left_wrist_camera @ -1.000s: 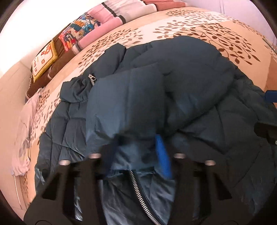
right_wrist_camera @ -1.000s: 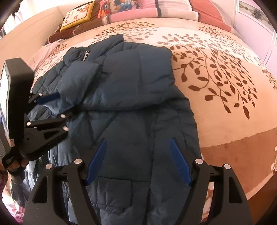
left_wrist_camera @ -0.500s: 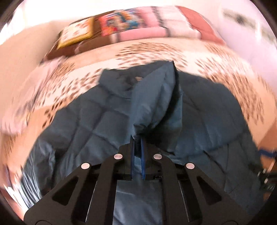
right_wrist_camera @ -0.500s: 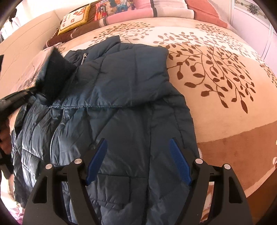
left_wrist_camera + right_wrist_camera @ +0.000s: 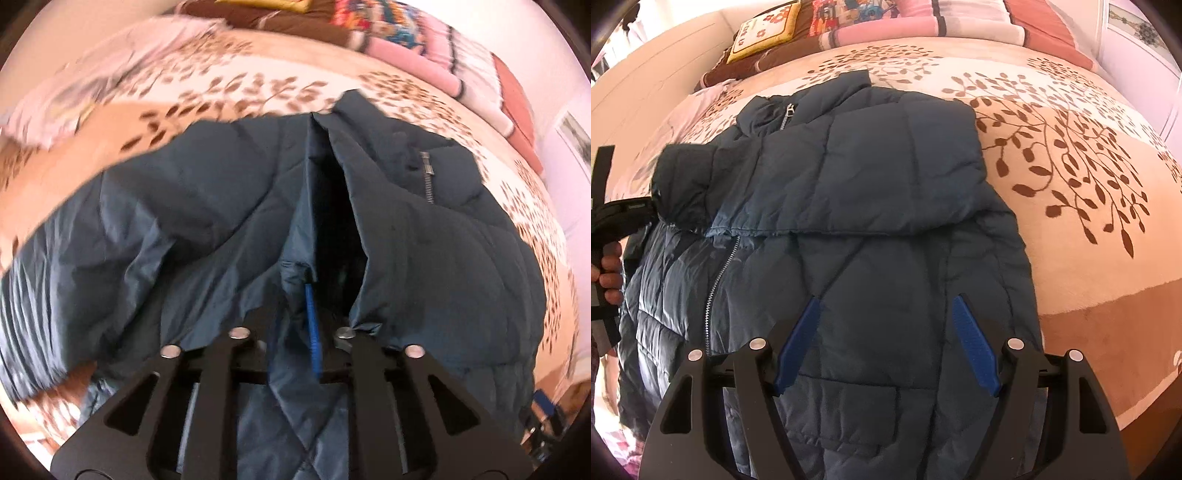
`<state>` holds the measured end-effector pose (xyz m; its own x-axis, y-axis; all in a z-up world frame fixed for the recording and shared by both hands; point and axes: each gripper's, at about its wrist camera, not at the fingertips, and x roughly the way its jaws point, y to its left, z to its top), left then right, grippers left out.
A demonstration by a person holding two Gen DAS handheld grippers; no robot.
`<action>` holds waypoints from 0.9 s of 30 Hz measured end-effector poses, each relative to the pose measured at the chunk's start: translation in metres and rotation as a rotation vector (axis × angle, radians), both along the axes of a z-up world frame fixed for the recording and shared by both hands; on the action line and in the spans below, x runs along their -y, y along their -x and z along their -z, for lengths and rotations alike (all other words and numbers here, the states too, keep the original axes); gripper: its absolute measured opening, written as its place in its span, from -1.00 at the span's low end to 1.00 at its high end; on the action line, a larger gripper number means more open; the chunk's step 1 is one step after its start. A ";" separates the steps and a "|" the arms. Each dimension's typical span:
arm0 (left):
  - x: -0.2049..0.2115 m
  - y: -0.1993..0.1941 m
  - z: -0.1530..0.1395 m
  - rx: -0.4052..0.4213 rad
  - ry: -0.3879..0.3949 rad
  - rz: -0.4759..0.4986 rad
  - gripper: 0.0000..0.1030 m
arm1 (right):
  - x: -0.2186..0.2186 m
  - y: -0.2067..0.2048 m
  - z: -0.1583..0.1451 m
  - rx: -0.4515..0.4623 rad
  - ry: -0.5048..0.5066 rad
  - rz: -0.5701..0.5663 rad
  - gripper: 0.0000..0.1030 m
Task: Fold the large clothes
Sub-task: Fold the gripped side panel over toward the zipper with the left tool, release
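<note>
Opening around a bunched sleeve cuff of the dark blue puffer jacket [image 5: 424, 236], my left gripper [image 5: 295, 325] had its jaws narrowly parted. From the left wrist view, fabric sat between them, though whether the pads pressed it I could not tell. The sleeve stood lifted over the jacket body, probably so it could be drawn across the front as a fold. The jacket lay on the leaf-patterned bed [image 5: 229, 88].

From the right wrist view, my right gripper [image 5: 886, 343] hovered with jaws spread wide and nothing between them, above the jacket's lower front, perhaps ready to steady it. One sleeve already lay folded across the chest beside the zipper [image 5: 716, 280]. A hand [image 5: 607, 269] gripped the left tool at the frame's left edge. Pillows [image 5: 764, 35] lined the bed's far end.
</note>
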<state>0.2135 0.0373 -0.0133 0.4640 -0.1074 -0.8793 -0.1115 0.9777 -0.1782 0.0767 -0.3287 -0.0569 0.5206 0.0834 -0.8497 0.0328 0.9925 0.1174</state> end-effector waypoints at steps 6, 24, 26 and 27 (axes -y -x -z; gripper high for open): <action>-0.023 0.001 0.013 -0.019 0.151 -0.078 -0.13 | -0.004 -0.005 0.005 -0.013 -0.010 -0.006 0.41; -0.044 -0.025 0.003 0.016 0.186 -0.130 -0.93 | 0.002 -0.005 0.007 0.013 -0.034 0.008 0.41; -0.040 -0.031 0.011 -0.005 0.143 -0.107 -0.92 | 0.002 -0.006 0.005 0.025 -0.046 0.009 0.41; -0.038 -0.031 0.012 -0.001 0.123 -0.093 -0.92 | 0.002 -0.006 0.004 0.038 -0.054 0.008 0.41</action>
<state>0.2447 0.0748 -0.0255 0.4764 -0.1704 -0.8625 -0.2008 0.9340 -0.2955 0.0829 -0.3310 -0.0605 0.5530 0.1244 -0.8238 0.0349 0.9844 0.1722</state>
